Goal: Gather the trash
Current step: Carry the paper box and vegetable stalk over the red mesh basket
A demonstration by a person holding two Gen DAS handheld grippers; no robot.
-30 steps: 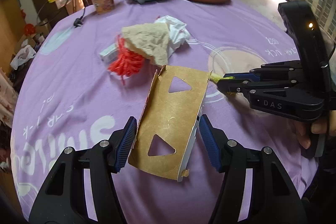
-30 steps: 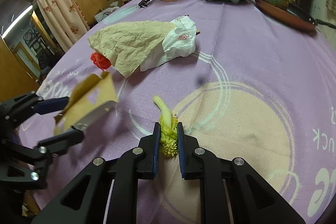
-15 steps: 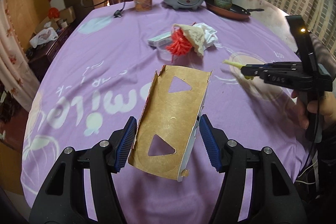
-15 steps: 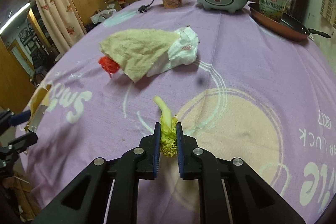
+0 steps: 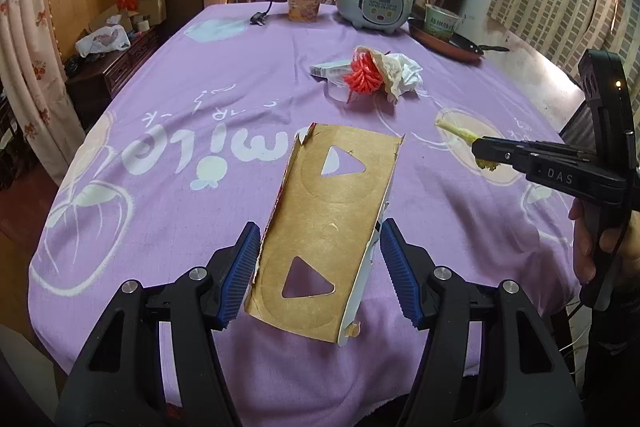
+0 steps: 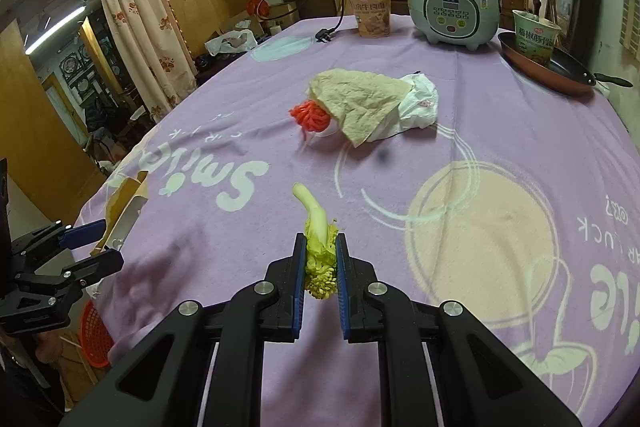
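Your left gripper point(image 5: 318, 269) holds the cardboard sleeve point(image 5: 332, 223); your right gripper point(image 6: 320, 259), nearly closed, pinches the vegetable stalk point(image 6: 318, 243), both nearer you than the crumpled paper point(image 6: 360, 99).

soft daylight from far windows, sharp, fisheye-warped edges

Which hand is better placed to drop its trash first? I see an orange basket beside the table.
Left. The left gripper, holding the cardboard piece, is at the table edge just above the orange basket; the right gripper with its vegetable scrap is farther away.
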